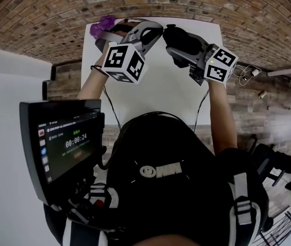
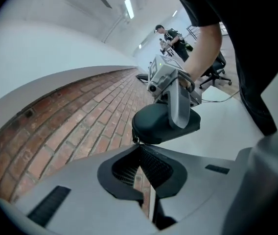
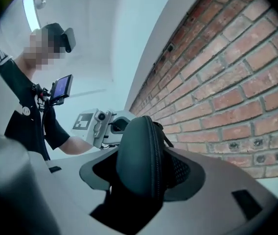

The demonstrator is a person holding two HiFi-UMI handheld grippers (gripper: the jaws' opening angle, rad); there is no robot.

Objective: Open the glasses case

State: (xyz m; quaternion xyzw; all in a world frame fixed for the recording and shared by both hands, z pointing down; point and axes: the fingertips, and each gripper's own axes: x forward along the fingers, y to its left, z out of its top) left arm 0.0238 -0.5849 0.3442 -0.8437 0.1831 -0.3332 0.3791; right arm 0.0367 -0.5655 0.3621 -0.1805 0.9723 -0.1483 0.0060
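Right gripper point(image 3: 141, 173) clamps the glasses case point(image 2: 161, 124) mid-air, left gripper point(image 2: 140, 148) pinched fully shut at its zip end point(image 2: 135, 140); tug hard and the case could twist out.

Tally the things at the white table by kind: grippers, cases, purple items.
grippers: 2 (left gripper, right gripper)
case: 1
purple item: 1
total: 4

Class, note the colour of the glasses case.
The glasses case is plain black; the right gripper view shows it best.
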